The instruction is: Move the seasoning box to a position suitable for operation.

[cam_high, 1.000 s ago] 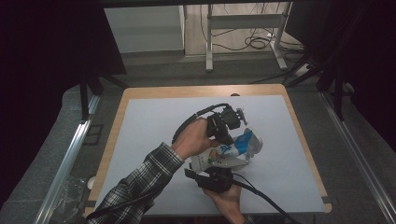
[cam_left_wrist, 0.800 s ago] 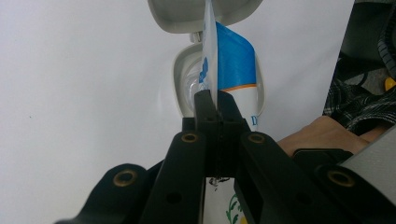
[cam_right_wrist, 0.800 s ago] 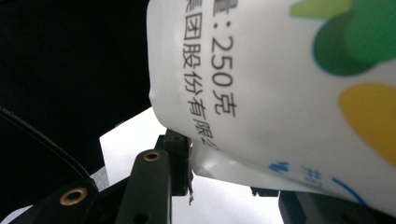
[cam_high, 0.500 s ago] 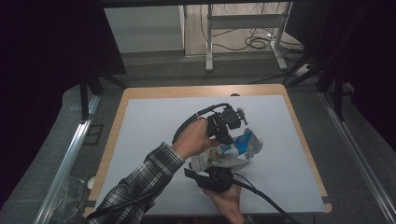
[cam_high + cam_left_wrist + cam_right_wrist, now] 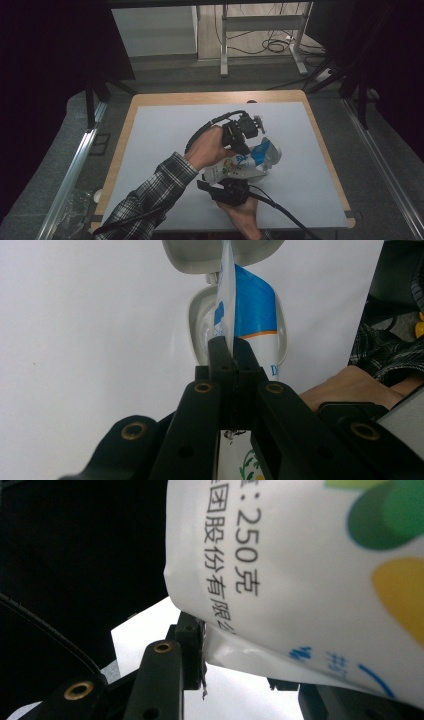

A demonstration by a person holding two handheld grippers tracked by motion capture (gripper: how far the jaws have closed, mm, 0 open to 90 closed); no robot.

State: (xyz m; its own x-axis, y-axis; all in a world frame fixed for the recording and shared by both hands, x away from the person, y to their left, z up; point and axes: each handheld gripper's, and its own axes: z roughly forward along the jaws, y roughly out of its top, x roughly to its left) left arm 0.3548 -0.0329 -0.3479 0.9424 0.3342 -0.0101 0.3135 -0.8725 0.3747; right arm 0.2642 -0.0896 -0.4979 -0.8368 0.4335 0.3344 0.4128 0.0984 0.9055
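A white pouch with a blue end and green and yellow print is held up between both grippers over the white table mat. My left gripper comes in from above it; in the left gripper view its jaws are shut on the pouch's thin top edge. That blue end hangs over a small white container with its lid flipped back. My right gripper grips the pouch's lower end from the near side. Its pads press on the pouch.
The mat lies on a wooden table whose edge shows all round. A metal rail runs along the left, with a crumpled plastic bag near it. Desk legs and cables stand on the floor beyond.
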